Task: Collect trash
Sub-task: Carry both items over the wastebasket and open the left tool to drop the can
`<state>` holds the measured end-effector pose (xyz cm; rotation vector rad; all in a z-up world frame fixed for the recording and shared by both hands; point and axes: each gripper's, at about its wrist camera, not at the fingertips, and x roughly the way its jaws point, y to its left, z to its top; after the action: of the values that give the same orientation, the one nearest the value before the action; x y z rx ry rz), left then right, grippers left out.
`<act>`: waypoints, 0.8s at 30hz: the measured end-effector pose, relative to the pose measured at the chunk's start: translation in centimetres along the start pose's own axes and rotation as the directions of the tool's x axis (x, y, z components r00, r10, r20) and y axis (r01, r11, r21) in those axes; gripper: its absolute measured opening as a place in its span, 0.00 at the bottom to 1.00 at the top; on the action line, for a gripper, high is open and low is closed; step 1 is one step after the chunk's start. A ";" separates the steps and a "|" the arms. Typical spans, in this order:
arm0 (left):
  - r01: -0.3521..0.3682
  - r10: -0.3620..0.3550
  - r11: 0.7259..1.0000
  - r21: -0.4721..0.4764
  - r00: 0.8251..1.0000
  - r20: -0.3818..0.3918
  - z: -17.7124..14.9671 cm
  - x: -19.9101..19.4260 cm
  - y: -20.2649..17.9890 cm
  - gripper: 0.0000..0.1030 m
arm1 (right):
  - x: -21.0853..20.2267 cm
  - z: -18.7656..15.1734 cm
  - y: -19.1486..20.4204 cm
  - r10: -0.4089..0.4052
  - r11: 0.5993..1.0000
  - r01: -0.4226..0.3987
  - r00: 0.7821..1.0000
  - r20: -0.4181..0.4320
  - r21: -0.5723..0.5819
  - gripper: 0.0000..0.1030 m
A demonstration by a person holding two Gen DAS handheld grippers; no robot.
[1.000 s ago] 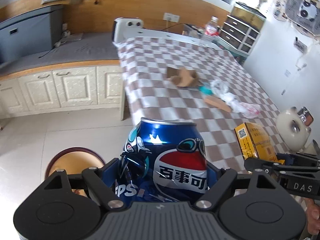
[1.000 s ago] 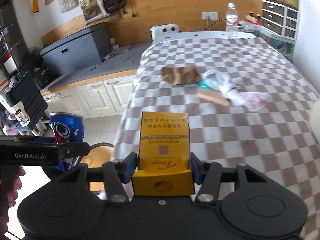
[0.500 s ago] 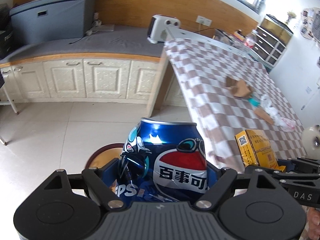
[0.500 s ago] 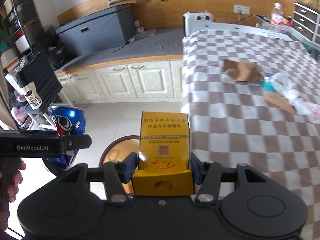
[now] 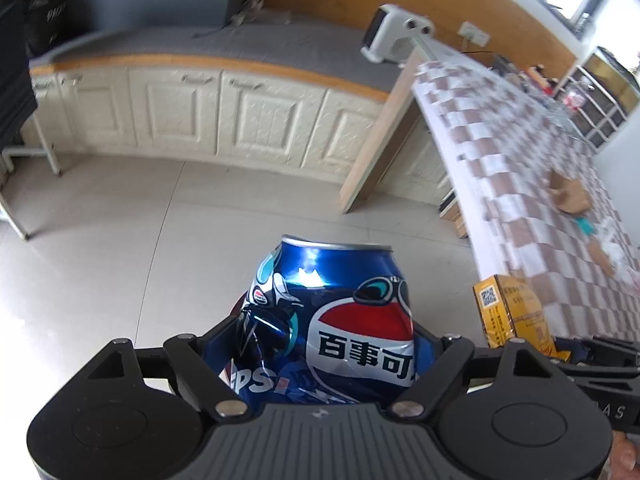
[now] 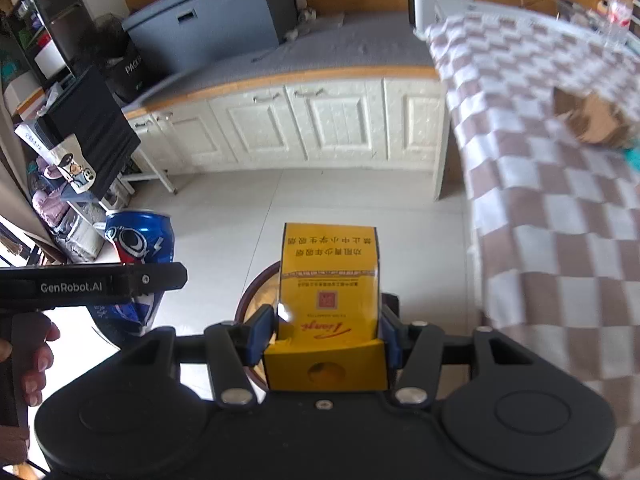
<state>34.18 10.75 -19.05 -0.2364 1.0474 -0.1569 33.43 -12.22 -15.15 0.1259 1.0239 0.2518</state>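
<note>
My left gripper (image 5: 320, 344) is shut on a dented blue Pepsi can (image 5: 332, 320), held upright over the tiled floor; the can also shows in the right wrist view (image 6: 138, 248). My right gripper (image 6: 326, 332) is shut on a yellow cigarette box (image 6: 328, 280), which also shows at the right of the left wrist view (image 5: 512, 316). A round brown-rimmed bin (image 6: 256, 300) sits on the floor just below the box, mostly hidden behind it. More trash lies on the checkered table: a crumpled brown cardboard piece (image 5: 570, 196) and white plastic wrap (image 5: 616, 248).
The checkered table (image 6: 560, 200) is to the right, its edge close to my right gripper. Cream cabinets (image 5: 200, 116) with a grey top run along the far wall. A white heater (image 5: 396, 40) stands at the table's far corner. A black shelf rack (image 6: 88, 132) stands at left.
Both grippers have swung left, away from the table and out over the floor, still holding the can and the box. The bin has left the left wrist view and sits under the box.
</note>
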 end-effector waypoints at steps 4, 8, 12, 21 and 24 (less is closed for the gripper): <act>-0.003 0.000 0.999 -0.044 0.998 -0.056 0.3 3.2 1.8 0.82 | 3.8 0.6 0.2 0.038 0.999 -0.036 0.997 -0.062 0.025 0.54; -0.002 -0.010 0.995 -0.096 0.992 -0.124 0.2 6.5 3.1 0.82 | 7.6 1.0 -0.5 0.063 0.994 -0.049 0.988 -0.142 0.099 0.54; -0.010 -0.022 0.985 -0.172 0.983 -0.182 -0.3 9.5 4.4 0.82 | 10.9 0.9 -0.7 0.081 0.990 -0.054 0.973 -0.217 0.127 0.54; -0.044 -0.043 0.962 -0.268 0.949 -0.311 -1.7 15.2 6.0 0.82 | 15.6 0.3 -1.5 0.066 0.993 -0.032 0.946 -0.318 0.112 0.54; -0.061 -0.045 0.956 -0.288 0.937 -0.347 -2.3 17.0 5.9 0.82 | 16.5 0.4 -2.1 0.065 0.993 -0.026 0.940 -0.335 0.118 0.54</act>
<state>40.59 12.13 -35.95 -0.4885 1.4290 -0.0329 42.29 -9.88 -29.10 0.2132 1.3801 0.2640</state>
